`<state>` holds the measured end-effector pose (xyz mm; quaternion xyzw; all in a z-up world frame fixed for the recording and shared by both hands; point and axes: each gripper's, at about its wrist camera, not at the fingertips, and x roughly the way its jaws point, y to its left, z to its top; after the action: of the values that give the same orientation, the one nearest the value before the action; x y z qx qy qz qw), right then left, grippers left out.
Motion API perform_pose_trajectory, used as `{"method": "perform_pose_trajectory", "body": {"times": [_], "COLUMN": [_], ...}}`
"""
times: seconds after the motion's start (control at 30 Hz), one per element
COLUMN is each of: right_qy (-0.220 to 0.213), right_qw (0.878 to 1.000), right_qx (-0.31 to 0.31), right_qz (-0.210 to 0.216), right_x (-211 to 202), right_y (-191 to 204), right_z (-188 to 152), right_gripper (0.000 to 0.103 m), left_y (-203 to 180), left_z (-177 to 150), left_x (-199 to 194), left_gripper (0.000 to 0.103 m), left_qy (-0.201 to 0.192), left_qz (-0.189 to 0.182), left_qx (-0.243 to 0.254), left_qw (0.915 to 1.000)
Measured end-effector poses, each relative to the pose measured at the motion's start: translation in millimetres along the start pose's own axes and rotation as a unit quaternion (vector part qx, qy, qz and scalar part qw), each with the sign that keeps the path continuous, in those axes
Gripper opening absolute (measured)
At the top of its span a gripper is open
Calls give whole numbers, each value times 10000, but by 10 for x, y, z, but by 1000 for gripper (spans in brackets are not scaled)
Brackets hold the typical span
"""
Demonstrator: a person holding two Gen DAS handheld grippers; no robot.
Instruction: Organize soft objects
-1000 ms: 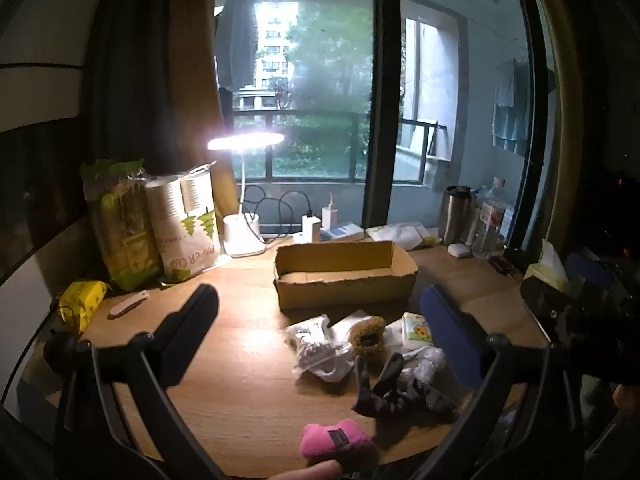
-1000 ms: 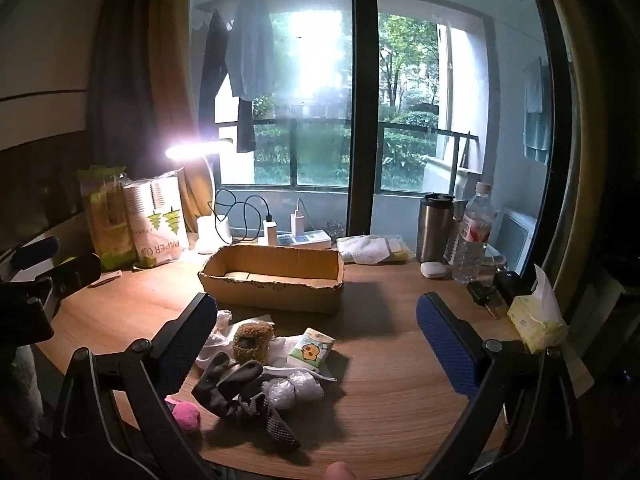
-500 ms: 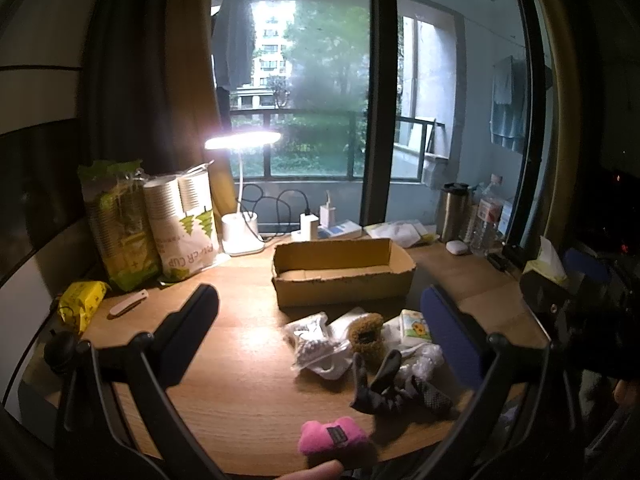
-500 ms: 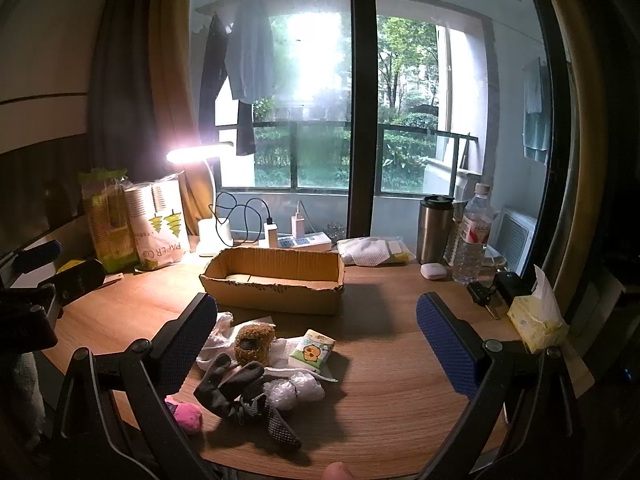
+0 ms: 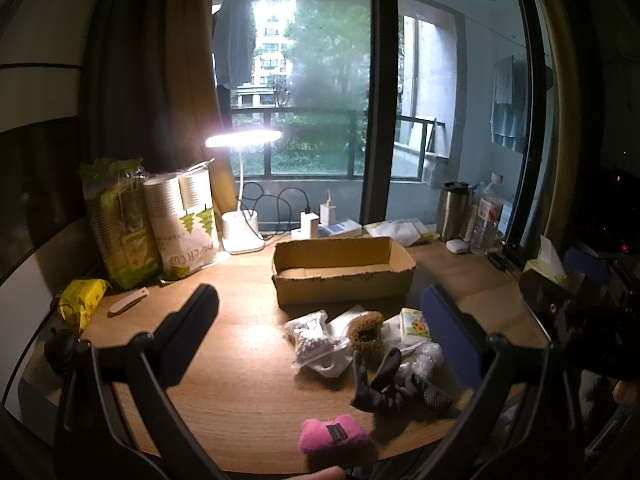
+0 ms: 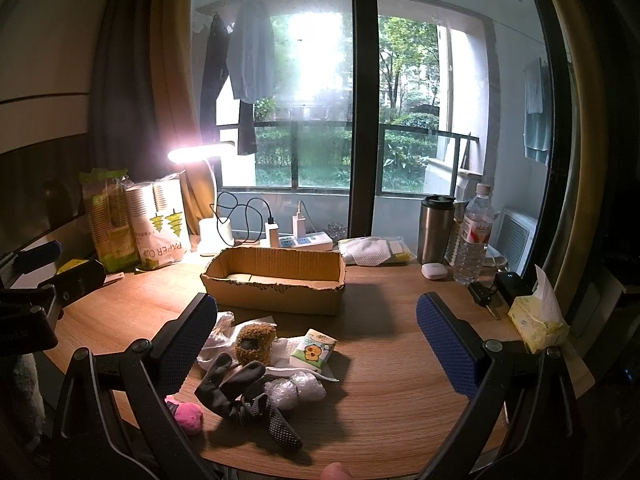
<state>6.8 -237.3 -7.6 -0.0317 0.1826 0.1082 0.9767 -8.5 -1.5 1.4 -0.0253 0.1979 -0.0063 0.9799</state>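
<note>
An open cardboard box point(image 5: 342, 270) point(image 6: 276, 276) stands mid-table. In front of it lies a pile of soft things: a pink plush point(image 5: 334, 436) point(image 6: 186, 414), a dark glove point(image 5: 390, 384) point(image 6: 244, 398), a brown fuzzy pouch point(image 5: 366, 332) point(image 6: 254, 344), a tissue pack point(image 5: 414, 322) point(image 6: 314, 350), a clear bag point(image 5: 312, 340) and bubble wrap point(image 6: 294, 390). My left gripper point(image 5: 320, 340) is open and empty above the table, behind the pile. My right gripper point(image 6: 316, 344) is open and empty above the pile.
A lit desk lamp point(image 5: 242, 216), bags of paper cups point(image 5: 182, 220), a yellow pack point(image 5: 82, 304) and a small knife point(image 5: 128, 306) stand left. A steel tumbler point(image 6: 436, 228), water bottle point(image 6: 474, 236), keys point(image 6: 486, 296) and tissue box point(image 6: 538, 316) stand right.
Both views have shifted only slightly; the left gripper has drawn back and up a little. Nothing on the table has moved.
</note>
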Motion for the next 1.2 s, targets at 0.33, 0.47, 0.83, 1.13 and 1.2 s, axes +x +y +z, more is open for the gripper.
{"method": "perform_pose_trajectory", "body": {"times": [0.33,0.47,0.83,1.13,1.2], "right_qy": [-7,-11,10,24,28], "right_qw": [10000,10000,10000,10000,10000], "right_qx": [-3,-4,-20,-19,-11], "right_qz": [2,1,28,47,51], "right_x": [4,-13,-54,-34,-36], "right_y": [-5,0,68,74,71], "right_z": [-2,0,37,7,7], "right_gripper": [102,102,102,102,102], "left_y": [-2,0,-10,-9,-6], "left_z": [-26,-27,-52,-67,-65], "left_x": [1,1,16,55,56], "left_gripper": [102,102,102,102,102], "left_qy": [87,89,136,193,195], "left_qz": [-7,-19,-59,-38,-43], "left_qx": [-3,-14,-8,2,0], "left_qw": [10000,10000,9999,9998,9998]}}
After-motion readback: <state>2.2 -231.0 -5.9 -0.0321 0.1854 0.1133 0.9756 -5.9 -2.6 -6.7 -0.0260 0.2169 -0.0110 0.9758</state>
